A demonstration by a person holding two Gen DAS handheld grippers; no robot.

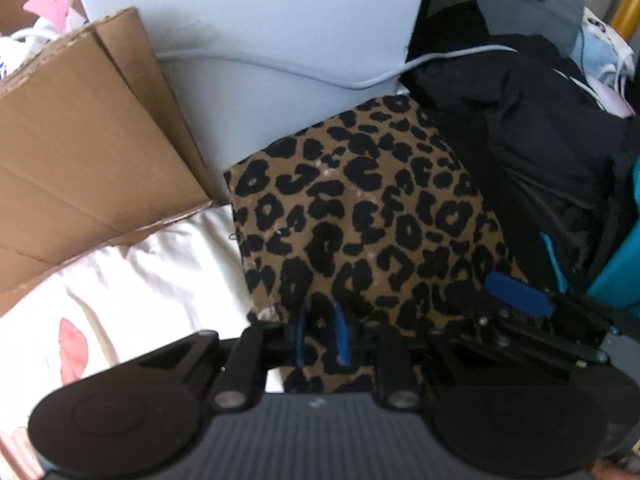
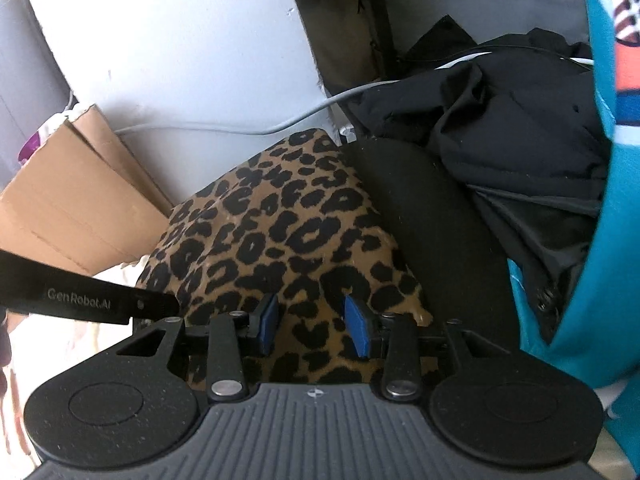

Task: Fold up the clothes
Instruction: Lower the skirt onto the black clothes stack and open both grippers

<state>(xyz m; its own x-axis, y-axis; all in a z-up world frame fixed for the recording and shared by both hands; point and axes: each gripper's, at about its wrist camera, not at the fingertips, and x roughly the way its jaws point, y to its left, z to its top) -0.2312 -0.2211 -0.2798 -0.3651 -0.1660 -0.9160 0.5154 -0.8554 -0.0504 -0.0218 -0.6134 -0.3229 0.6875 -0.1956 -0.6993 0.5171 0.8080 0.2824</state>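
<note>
Leopard-print garment [image 1: 360, 216] folded, long axis twd wall.

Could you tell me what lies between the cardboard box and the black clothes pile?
The leopard-print garment lies between the cardboard box and the black clothes pile, clearest in the left wrist view.

The left claw [image 1: 320, 336] sits low in the middle of its view, its blue pads [image 1: 340, 334] close together with a fold of leopard-print cloth [image 1: 360, 208] pinched between them. The right claw [image 2: 314, 326] sits low in the middle of its view, pads well apart, cloth between them ungripped.
</note>
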